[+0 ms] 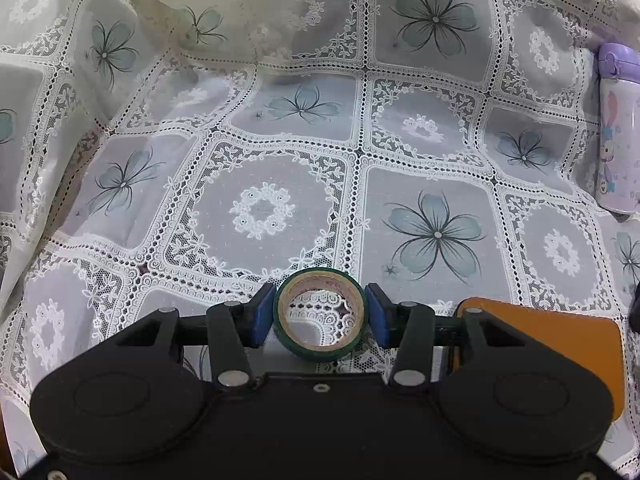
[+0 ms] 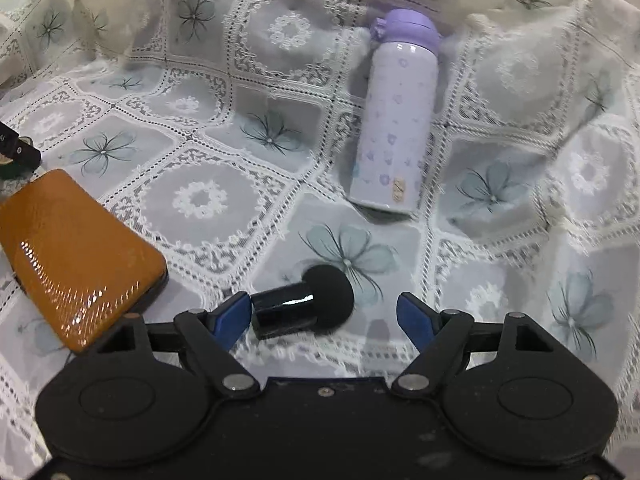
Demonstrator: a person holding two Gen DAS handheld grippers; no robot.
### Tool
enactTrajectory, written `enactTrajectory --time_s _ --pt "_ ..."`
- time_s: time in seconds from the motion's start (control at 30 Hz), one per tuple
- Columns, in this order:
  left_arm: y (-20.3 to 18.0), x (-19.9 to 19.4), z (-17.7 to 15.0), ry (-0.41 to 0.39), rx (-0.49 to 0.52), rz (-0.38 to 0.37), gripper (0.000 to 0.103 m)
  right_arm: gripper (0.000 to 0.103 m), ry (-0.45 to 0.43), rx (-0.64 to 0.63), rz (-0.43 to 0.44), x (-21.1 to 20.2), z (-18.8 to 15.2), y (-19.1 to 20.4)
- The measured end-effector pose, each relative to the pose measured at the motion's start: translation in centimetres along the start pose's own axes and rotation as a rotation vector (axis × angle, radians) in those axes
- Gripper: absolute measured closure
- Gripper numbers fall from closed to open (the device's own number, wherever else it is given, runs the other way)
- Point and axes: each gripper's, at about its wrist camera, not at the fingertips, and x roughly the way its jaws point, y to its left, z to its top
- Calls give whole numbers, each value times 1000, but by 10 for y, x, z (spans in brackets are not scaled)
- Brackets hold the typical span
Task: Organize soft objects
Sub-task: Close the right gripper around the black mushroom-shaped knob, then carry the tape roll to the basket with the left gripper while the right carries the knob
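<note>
Clamped across its rim by the left gripper [image 1: 320, 316], a light, stiff green tape roll [image 1: 320, 314] hangs above the lace cloth [image 1: 420, 136], while the right gripper [image 2: 324, 314] stands apart around the soft-headed brush [image 2: 304, 300], best pinched on its hard, glossy handle.

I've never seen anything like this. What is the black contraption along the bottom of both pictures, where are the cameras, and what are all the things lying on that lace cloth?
Each picture comes from a wide-angle camera fixed on a hand-held gripper, a two-fingered clamp that a person carries, one in each hand. The black shape at the bottom is the gripper's own body, with blue-padded fingers reaching forward.

In the left hand's view, the left gripper is closed on a green roll of tape, pads pressing its sides.

In the right hand's view, the right gripper is open. A black brush with a puffy head lies between its fingers; its handle end sits at one pad, the other pad stands clear.

On the lace tablecloth also lie a purple bottle on its side and an orange case. The bottle shows in the left view too, at the right edge.
</note>
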Motion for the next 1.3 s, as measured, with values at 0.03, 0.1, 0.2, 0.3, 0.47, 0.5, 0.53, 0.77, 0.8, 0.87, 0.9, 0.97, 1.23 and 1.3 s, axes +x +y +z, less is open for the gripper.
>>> enactTrajectory --time_s 0.03,0.1,0.2,0.3,0.47,0.5,0.53,0.77,0.8,0.87,0.9,0.97,1.23,1.3 --pt "0 0 0 1 -1 1 56 25 0 -11 2 3 2 2" --pt "0 0 0 0 -3 0 56 26 5 -27 9 11 5 1" --pt "1 -1 0 0 -7 -3 55 29 19 5 33 16 6 -3" --pt "1 -1 0 0 -13 -4 55 29 32 61 45 17 4 -9" --pt "0 -3 -1 -2 -15 -4 55 37 26 94 49 10 -6 -9" --pt "0 -3 -1 -1 -13 -4 55 43 22 96 57 9 -7 -9" --pt "0 -3 -1 -1 -12 -3 55 45 19 98 68 8 -7 -8" --pt "1 -7 -4 -1 -5 -11 55 46 22 153 68 4 -8 -8" --pt "1 -7 -4 -4 -2 -10 55 46 22 154 64 3 -9 -7" --pt "0 -7 -4 -6 6 -3 54 46 20 165 61 0 -12 -5" --pt "0 -6 -3 -5 9 1 54 46 19 173 60 -1 -12 -6" --pt "-1 -5 -3 -2 11 2 47 46 22 197 56 -2 -14 -6" --pt "-1 -7 -8 4 13 13 54 46 49 290 22 -10 -16 -9" --pt "0 -8 -10 -6 21 7 56 46 54 326 16 -16 -18 -11"
